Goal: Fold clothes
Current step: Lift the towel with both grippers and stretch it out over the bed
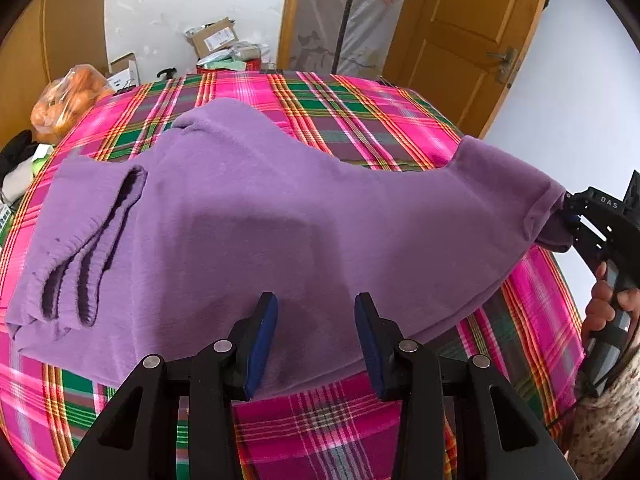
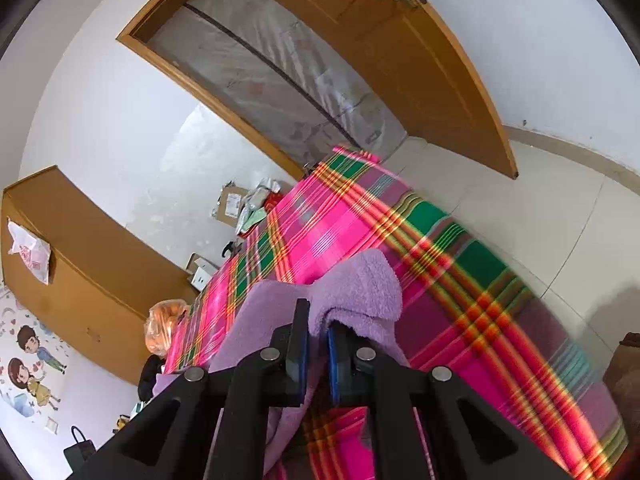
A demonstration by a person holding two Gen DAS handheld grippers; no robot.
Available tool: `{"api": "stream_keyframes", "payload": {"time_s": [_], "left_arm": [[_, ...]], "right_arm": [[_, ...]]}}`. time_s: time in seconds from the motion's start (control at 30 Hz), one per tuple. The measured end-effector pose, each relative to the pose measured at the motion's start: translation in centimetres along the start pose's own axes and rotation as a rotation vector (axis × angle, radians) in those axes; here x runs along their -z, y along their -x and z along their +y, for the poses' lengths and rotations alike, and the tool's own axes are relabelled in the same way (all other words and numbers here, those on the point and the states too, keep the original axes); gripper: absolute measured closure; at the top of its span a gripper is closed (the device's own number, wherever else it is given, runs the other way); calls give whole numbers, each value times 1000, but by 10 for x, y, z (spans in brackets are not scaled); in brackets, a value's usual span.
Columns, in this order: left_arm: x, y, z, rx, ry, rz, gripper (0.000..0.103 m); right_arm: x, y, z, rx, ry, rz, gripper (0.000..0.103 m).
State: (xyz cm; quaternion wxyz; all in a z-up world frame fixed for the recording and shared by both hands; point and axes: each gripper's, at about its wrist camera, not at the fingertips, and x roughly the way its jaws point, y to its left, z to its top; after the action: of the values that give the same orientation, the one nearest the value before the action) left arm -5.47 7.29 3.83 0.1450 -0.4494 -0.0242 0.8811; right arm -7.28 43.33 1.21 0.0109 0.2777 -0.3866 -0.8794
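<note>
Purple sweater [image 1: 248, 216] lies spread on the plaid worktop [image 1: 360, 104], its 2 cuffs [image 1: 80, 272] crossed over its far side. Right claw [image 2: 318, 344] is clamped on 1 edge, lifting it, likely to fold it over. Left claw [image 1: 316, 344] hangs apart above the near hem, holding nothing.

Even, bright daylight, source not visible. Soft shadow of left gripper [image 1: 316, 344] on sweater [image 1: 248, 216], darker patch between its fingers. No glare. Left view sharp throughout. Right view motion-blurred: plaid cloth [image 2: 460, 280] smeared, worst toward right edge; right gripper [image 2: 318, 344] stays crisp. Strong fisheye bend in both: door [image 2: 440, 80] bows, black vignette in corners.
</note>
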Motion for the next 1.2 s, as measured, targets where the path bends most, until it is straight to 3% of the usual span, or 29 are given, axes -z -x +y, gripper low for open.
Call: {"api": "stream_keyframes", "payload": {"time_s": [0.6,1.2], "left_arm": [[0,2,6,11,27,0,61],[2,-1,12,11,49,8,61]], "right_arm": [[-19,27,-30,121,-9,-100,95],[-28,30,-54,227,-9,-133,95]]}}
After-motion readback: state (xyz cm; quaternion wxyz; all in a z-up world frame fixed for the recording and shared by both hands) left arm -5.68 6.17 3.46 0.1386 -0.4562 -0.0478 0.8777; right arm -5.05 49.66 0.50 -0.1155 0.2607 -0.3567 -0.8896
